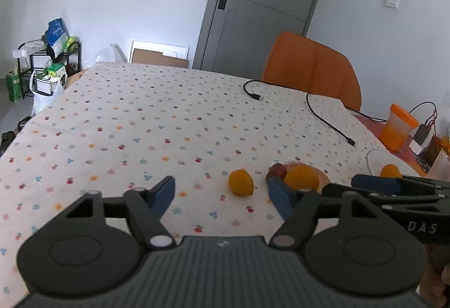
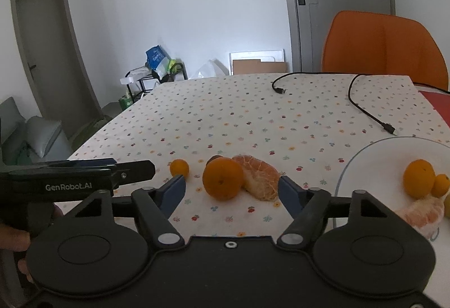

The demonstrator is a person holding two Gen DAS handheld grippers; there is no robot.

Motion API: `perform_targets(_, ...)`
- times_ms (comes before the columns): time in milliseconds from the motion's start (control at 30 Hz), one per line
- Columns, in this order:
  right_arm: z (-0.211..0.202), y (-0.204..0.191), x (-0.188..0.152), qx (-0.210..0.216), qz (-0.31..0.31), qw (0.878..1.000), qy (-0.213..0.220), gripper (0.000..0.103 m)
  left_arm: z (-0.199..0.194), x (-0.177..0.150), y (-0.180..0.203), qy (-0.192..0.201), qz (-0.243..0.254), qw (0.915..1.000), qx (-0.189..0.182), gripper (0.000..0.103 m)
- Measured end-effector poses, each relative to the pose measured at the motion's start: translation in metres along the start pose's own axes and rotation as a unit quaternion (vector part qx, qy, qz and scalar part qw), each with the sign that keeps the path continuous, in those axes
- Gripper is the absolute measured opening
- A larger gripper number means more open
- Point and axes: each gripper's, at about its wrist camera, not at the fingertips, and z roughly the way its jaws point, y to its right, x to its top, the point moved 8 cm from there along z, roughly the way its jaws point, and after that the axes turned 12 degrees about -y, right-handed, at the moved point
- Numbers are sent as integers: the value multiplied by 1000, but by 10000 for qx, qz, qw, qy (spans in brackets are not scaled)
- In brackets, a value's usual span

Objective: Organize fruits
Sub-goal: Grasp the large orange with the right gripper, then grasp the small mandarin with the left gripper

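A: There's the big orange (image 2: 222, 178), sitting on the flowered surface (image 2: 253, 116), touching a peeled citrus (image 2: 260, 177) on its right, with something dark and reddish (image 2: 216, 158) tucked behind it.

B: And the small orange fruit (image 2: 179, 167) off by itself to the left, near but apart.

A: The right tool (image 2: 230, 190) hangs over that cluster, its blue pads spread on either side, nothing gripped, not touching the fruit.

B: The left tool (image 1: 220, 192) is the same, released, with the small fruit (image 1: 240, 182) showing in the gap between its fingers, untouched as far as I can see.

A: White plate (image 2: 374, 156) on the right already carries an orange (image 2: 419, 174), a smaller one (image 2: 441, 185) against it, and peeled segments (image 2: 422, 216) in front.

B: Farther out, a black cable (image 2: 362, 108) trails across the cloth, an orange chair (image 2: 385, 49) behind, a grey door (image 2: 343, 7) beyond.
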Motion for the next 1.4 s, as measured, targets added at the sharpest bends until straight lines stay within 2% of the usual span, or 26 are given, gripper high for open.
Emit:
perform_targets(300,18,-3,8,12,-200,9997,-170,57,14,4,-2,-112,-47,9999,-69,48)
perform_targets(533,32,-6,9,100,-263,9991,-308,50,22,5,-3,-169,-67,9998,-74,46)
perform_targets(600,35,-9,9,152,-294,9989,-340,38,24,5,-3,-199,-100,9997,-58,46)
perform_targets(933,26,-2,7,198,-237,9992,-263,36,34,9,14,-230,58,9996,-147,46)
perform_targets(1067,16,5,9,121,-125,9997,-161,36,40,5,18,-354,95,9991,-192,21)
perform_targets(1400,1,14,9,56,10,10000,-18,36,19,7,22,-85,133,9997,-207,21)
